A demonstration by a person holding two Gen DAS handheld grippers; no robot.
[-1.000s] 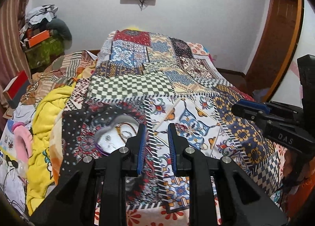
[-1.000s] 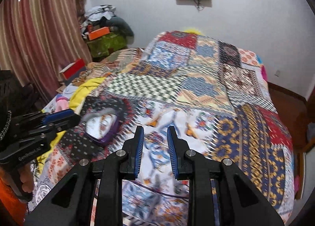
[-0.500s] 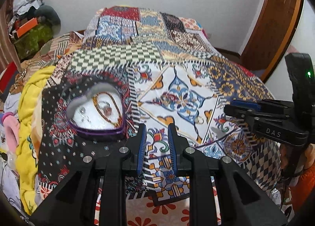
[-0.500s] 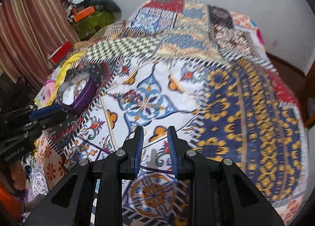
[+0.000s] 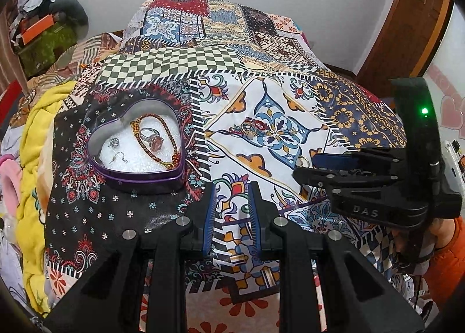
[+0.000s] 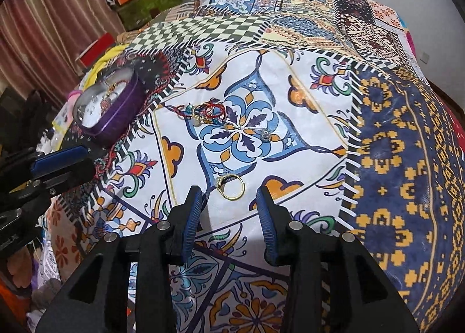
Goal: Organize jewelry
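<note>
— Where are your claws right now?

— My right gripper hovers low over the patchwork bedspread, its blue-padded fingers spread wide with nothing between them. Just ahead of the gap lies a gold ring with a pale stone, flat on the white floral panel and touching neither finger.

— And the left one?

— My left gripper is held above the same bedspread, jaws parted by a narrow gap and empty. From the left wrist view the right gripper shows side-on at the right edge, with a green light lit on its body.

— Where is the rest of the jewelry?

— Some sits in the purple heart-shaped tin with a white lining, to the left of my left fingers on the dark floral patch. Inside it I see a braided gold chain, a silver ring with a pink stone lying within the chain's loop, and small silver pieces too small to tell apart. Further along the white panel is a loose tangle of red and blue beaded bands, and to the right of that a small silvery piece on a thin chain, well apart from the tin.
</note>
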